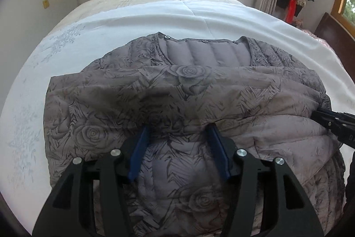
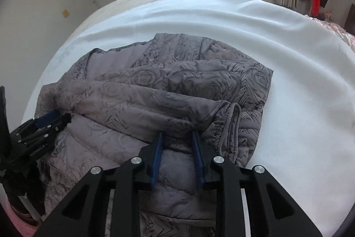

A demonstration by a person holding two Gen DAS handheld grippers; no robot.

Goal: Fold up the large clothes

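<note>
White bed sheet [image 1: 155, 14], grey quilted jacket [image 1: 177, 86] laid on it.
L gripper [image 1: 178, 129] jaws apart over jacket; R gripper [image 2: 177, 134] jaws narrowly apart at a fold.

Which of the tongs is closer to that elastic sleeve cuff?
Right. The right tongs sit just beside the cuff; the left tongs are at the jacket's far side.

Grey rose-print jacket [image 1: 177, 90], white sheet [image 1: 133, 21] with faint floral embroidery, black tool [image 1: 177, 132], blue pads [image 1: 137, 154]
</note>
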